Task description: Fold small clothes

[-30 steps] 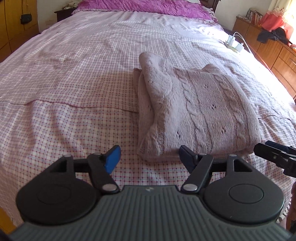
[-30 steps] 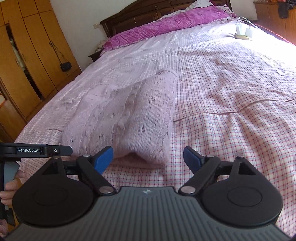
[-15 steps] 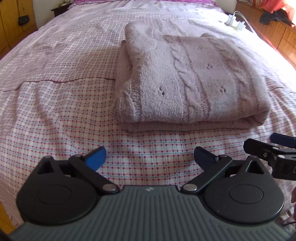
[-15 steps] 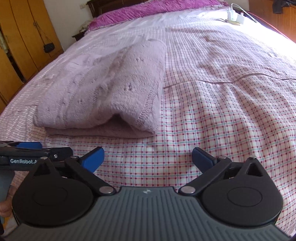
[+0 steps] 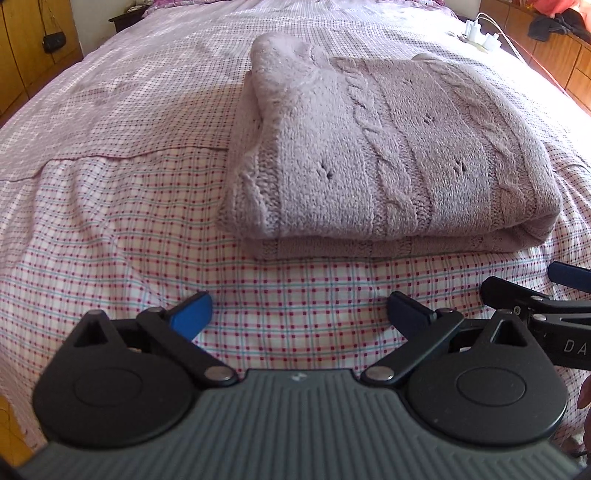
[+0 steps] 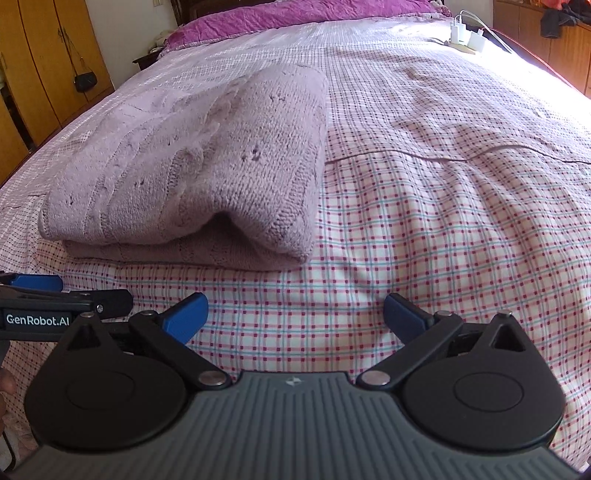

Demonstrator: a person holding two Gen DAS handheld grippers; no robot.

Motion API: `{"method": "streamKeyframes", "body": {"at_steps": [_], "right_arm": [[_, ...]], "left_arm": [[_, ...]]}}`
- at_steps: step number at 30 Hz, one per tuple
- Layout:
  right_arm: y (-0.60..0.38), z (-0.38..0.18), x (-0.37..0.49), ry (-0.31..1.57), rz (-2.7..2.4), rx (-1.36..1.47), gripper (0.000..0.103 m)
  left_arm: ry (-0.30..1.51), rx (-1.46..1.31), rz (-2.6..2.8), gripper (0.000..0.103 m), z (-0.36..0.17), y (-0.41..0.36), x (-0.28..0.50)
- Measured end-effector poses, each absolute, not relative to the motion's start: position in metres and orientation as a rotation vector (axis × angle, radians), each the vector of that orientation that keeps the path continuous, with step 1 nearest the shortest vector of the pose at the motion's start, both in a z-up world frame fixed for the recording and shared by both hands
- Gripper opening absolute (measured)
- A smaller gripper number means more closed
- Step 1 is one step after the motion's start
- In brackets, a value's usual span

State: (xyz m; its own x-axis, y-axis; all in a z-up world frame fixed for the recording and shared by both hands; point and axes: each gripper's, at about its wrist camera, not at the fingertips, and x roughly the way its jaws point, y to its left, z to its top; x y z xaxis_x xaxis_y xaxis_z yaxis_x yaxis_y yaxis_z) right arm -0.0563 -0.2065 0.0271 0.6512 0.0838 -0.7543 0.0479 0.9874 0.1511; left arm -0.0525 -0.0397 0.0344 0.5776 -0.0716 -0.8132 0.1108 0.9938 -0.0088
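Hovering empty above the bed's [image 5: 92, 229] near edge, the left gripper [image 5: 297, 314] has its fingers spread wide as before, the folded sweater [image 5: 388, 155] now nearer. Right view: the right gripper [image 6: 293, 314] likewise gapes empty, sweater [image 6: 207, 155] ahead-left.

Home bedroom: checked bedspread [image 5: 110, 221], purple pillows [image 6: 295, 18], wooden wardrobe [image 6: 48, 55], dresser [image 5: 554, 48].

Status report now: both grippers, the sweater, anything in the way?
Left gripper open, empty. Right gripper open, empty. Knitted sweater lies folded on checked bedsheet, clear of both. Nothing in the way.
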Motion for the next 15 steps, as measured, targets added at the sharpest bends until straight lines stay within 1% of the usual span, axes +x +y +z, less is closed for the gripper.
{"method": "streamKeyframes", "body": {"at_steps": [15], "right_arm": [[-0.2062, 0.027, -0.0575, 0.858, 0.02, 0.16, 0.103]], "left_arm": [[0.941, 0.063, -0.101, 0.103, 0.0311, -0.0441, -0.0509]]}}
